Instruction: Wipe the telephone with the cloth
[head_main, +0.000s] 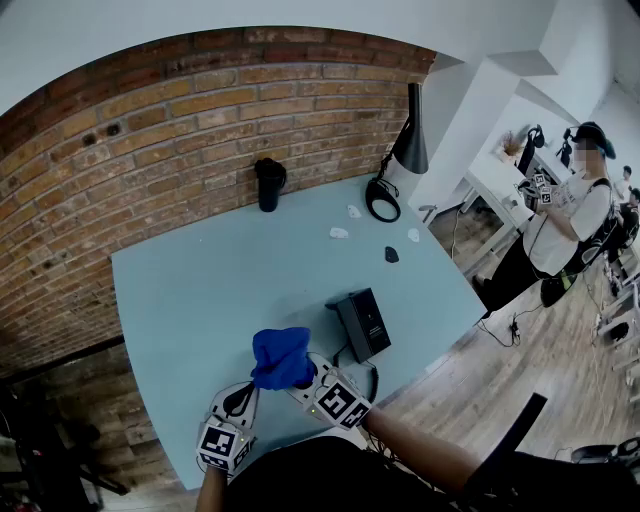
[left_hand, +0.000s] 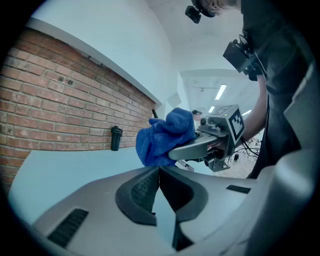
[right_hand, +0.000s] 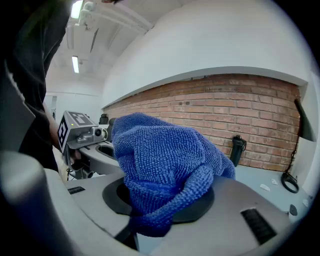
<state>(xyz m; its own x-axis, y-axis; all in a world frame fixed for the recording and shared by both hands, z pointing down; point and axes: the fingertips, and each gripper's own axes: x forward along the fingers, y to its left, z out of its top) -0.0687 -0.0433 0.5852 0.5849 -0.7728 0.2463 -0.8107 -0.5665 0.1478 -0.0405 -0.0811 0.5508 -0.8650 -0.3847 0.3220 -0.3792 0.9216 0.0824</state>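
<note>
At near edge of worktop (head_main: 180, 300): right tool (head_main: 303, 380) clamped on bunched blue cloth (head_main: 280, 357). Left tool (left_hand: 159, 172) just left of it, tips together, nothing between. Telephone (head_main: 362, 322) flat on worktop, just right of cloth, slightly farther, not touching. Black cup (head_main: 269, 184) far, by brick wall (head_main: 130, 150).

Left tool (left_hand: 159, 170) closed (right tool (head_main: 305, 380) clamped)

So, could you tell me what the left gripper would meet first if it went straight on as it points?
Most likely the blue cloth, bunched in the right gripper, just ahead of the shut left gripper; depth is hard to judge.
</note>
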